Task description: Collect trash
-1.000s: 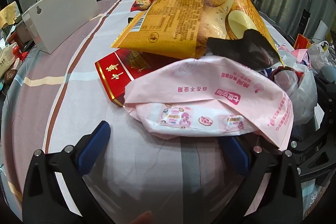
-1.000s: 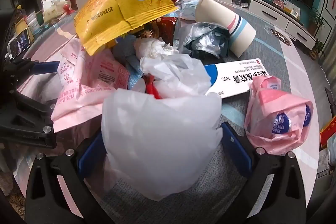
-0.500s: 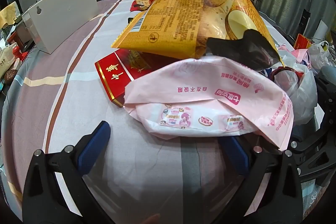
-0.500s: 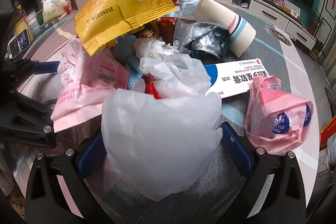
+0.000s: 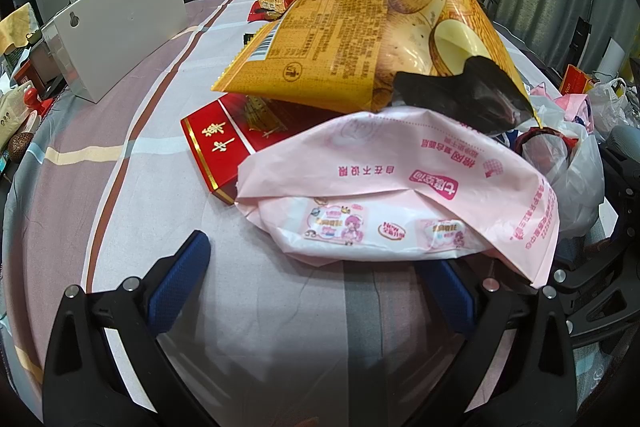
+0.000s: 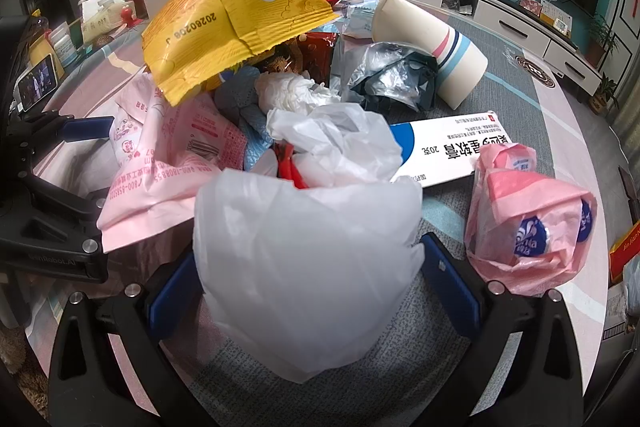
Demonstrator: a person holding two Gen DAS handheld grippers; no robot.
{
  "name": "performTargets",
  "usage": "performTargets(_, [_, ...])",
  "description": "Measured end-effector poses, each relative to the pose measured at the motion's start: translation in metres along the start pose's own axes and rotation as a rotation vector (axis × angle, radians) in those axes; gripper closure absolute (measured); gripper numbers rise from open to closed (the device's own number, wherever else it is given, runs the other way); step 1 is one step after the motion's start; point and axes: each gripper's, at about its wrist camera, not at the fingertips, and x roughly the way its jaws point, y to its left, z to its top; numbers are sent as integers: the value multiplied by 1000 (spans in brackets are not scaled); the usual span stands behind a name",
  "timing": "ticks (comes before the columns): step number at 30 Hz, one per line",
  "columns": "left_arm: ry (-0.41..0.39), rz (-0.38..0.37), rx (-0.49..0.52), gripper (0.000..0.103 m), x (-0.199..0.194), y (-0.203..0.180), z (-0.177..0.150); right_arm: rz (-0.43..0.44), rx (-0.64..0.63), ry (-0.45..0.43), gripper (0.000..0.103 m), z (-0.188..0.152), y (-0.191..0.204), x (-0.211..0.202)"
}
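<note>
Beside the yellow chip bag (image 6: 236, 23), heaped trash covered the desk (image 5: 120, 131); right tongs (image 6: 310, 263) stood wide astride the white plastic bag (image 6: 308, 227), left tongs (image 5: 316, 279) wide and empty, so slippery film might slip and spill.

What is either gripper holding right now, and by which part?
Neither holds anything. The left gripper is open before the pink plastic wrapper; the right gripper is open around the white plastic bag.
</note>
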Motion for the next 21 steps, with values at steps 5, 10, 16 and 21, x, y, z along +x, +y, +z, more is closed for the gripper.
performTargets(5, [-1,0,-1,2,0,0,0,-22,37,-3,2,0,3,-1])
performTargets(10, [9,-1,-4,2,-2,1,-1,-32,85,66,2,1,8,-5])
performTargets(16, [-41,-34,-12,3,-26,1,3,-63,110,-45,2,3,15,-44])
performTargets(21, [-93,-53,-16,3,-57,2,10,-67,106,-144,2,8,18,-73])
